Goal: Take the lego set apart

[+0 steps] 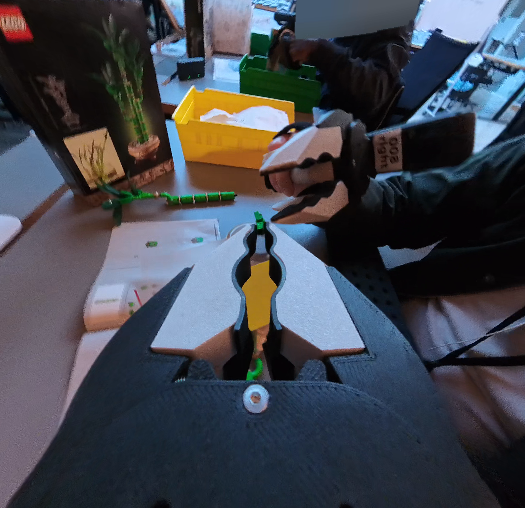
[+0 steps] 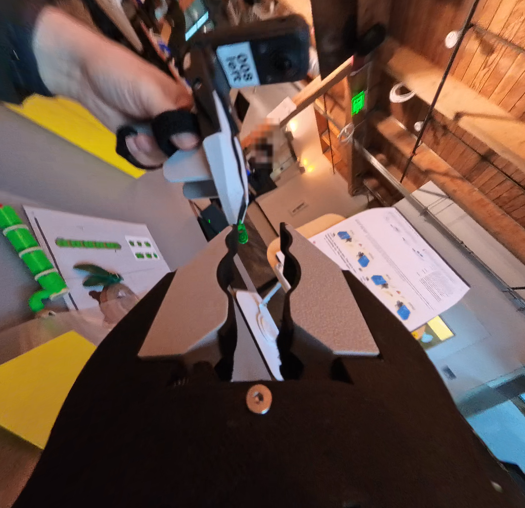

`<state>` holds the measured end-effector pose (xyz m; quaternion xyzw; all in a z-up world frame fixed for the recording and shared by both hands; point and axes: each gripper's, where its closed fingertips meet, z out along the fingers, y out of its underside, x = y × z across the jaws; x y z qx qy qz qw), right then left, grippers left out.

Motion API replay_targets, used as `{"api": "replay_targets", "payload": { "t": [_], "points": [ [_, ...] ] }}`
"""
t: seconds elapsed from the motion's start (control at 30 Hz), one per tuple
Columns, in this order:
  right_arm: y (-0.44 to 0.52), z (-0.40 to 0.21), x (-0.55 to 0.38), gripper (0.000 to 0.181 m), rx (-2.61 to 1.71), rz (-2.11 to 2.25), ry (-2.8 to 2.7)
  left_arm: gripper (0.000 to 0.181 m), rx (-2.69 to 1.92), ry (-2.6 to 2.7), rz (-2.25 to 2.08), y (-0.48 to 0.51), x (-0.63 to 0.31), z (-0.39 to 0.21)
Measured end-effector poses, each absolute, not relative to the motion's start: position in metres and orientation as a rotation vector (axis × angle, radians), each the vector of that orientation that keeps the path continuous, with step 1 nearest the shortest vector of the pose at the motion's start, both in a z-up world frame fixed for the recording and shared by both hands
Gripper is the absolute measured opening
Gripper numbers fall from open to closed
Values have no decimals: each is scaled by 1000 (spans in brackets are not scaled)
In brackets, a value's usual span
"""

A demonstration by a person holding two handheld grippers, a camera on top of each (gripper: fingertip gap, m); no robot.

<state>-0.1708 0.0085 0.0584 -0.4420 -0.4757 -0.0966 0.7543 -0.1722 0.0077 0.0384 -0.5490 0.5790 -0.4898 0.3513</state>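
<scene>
My left gripper [image 1: 259, 229] is shut on a small green lego piece [image 1: 258, 218] that sticks out of its fingertips, held above the table. My right gripper [image 1: 267, 194] is open just to the right of it, its lower finger close to the piece. In the right wrist view my right gripper [image 2: 257, 230] is open, and the green piece [image 2: 242, 233] hangs from the left gripper's tip [image 2: 238, 218], beside my left finger. A green bamboo stalk [image 1: 199, 198] with leaves [image 1: 119, 200] lies on the table; it also shows in the right wrist view [image 2: 25, 247].
An open instruction booklet [image 1: 159, 250] lies under my left gripper. A tall lego box [image 1: 79, 96] stands at the left. A yellow bin [image 1: 233, 142] with white bags and a green bin [image 1: 278, 85] stand behind. A printed sheet [image 2: 392, 267] lies farther off. My left and right fingertips are right by each other.
</scene>
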Motion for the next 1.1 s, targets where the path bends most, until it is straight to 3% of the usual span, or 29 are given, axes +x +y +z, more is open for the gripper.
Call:
{"api": "replay_targets", "payload": {
  "t": [0.3,0.47,1.1],
  "points": [
    [-14,31,-186,24,-998,185,-1232,4,-866,1779,-595,-8,-182,17],
    [-17,6,-192,5,-1105,327,-1330,4,-840,1900,-627,-24,-184,3],
    [-2,-4,-179,4,-1341,415,-1289,4,-1025,1866,-690,-10,-173,-6]
  ]
}}
